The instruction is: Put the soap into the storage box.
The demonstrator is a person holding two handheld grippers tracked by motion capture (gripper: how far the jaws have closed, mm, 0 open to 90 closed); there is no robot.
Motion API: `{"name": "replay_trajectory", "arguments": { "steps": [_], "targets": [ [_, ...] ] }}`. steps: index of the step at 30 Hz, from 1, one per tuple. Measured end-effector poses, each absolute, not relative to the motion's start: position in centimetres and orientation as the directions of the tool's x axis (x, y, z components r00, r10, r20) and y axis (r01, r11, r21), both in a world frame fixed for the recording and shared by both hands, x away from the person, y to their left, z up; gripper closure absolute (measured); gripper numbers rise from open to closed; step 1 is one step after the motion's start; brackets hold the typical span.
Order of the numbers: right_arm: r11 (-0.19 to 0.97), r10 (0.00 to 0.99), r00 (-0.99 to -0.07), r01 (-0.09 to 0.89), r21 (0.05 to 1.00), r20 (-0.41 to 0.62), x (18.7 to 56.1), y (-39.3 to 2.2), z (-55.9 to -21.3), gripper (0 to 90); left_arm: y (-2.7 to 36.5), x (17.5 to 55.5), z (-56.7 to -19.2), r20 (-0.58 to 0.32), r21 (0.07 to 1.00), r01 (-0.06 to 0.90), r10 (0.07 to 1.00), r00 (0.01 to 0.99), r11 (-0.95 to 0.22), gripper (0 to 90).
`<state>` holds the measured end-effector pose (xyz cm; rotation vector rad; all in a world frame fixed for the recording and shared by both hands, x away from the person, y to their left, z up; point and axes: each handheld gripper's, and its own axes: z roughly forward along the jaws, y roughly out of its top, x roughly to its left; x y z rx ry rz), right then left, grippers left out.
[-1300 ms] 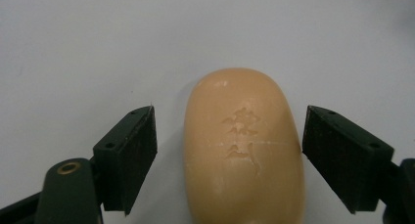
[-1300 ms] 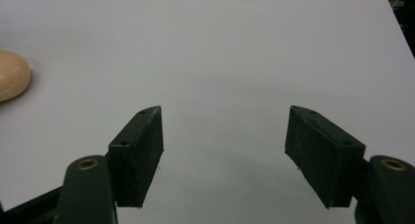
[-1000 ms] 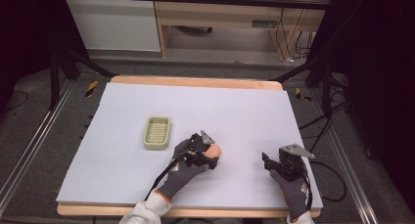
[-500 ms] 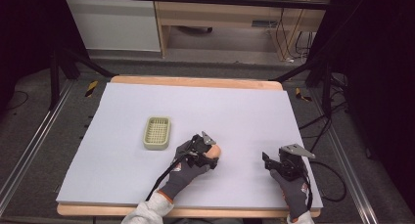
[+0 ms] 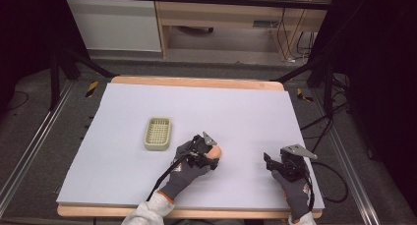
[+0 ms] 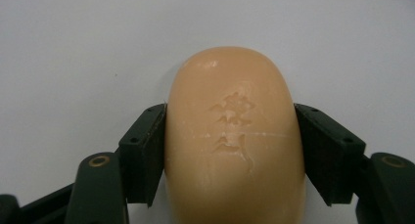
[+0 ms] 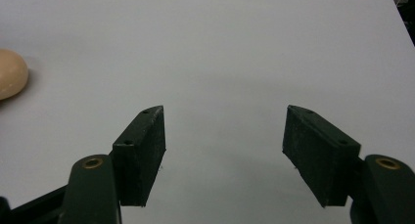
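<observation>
A wooden table (image 5: 196, 81) takes up the middle of the high view, and a pale lilac-grey sheet (image 5: 236, 112) covers nearly all of its top, leaving only the wooden edge bare at the far and near sides. On the left half of the sheet lies a small beige slotted soap dish (image 5: 158, 133), set with its long side running away from the person. It holds nothing. Just to the right of the dish and a little nearer the person is the left gripper (image 5: 211, 155), held in a gloved hand. Its two black jaws are closed on a peach-coloured bar of soap (image 6: 230, 87). In the left gripper view the pads press flat against both long sides of the bar. The rounded end of the bar sticks out past the tips, and its stamped face is turned up. The soap sits low over the sheet, close beside the dish but apart from it. Nothing lies between the two. Well off to the right, near the front edge, the right gripper (image 7: 224, 136) points across the sheet. Its jaws stand apart, with only bare sheet between them.
</observation>
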<state>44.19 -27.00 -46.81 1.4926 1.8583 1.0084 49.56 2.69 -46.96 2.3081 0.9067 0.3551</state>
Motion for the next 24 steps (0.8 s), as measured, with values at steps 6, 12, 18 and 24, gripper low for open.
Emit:
{"name": "replay_trajectory", "arguments": {
  "steps": [6, 12, 18, 24],
  "targets": [
    [0.103, 0.971, -0.234, 0.561, 0.821, 0.038, 44.2, -27.0, -46.8, 32.5, 3.6, 49.3, -45.7, 0.009, 0.659, 0.514, 0.689, 0.725, -0.549, 31.9],
    [0.102, 0.972, -0.232, 0.561, 0.822, 0.037, 44.2, -27.0, -46.8, 32.5, 5.0, 49.1, -44.2, 0.001, 0.676, 0.51, 0.693, 0.721, -0.532, 31.9],
    [0.103, 0.972, -0.231, 0.561, 0.822, 0.036, 44.2, -27.0, -46.8, 32.5, 6.2, 48.8, -43.3, -0.005, 0.695, 0.507, 0.701, 0.713, -0.51, 31.9],
    [0.101, 0.973, -0.229, 0.562, 0.821, 0.036, 44.1, -27.0, -46.8, 32.3, 7.5, 48.6, -42.4, -0.012, 0.707, 0.506, 0.707, 0.707, -0.494, 31.9]
  ]
}}
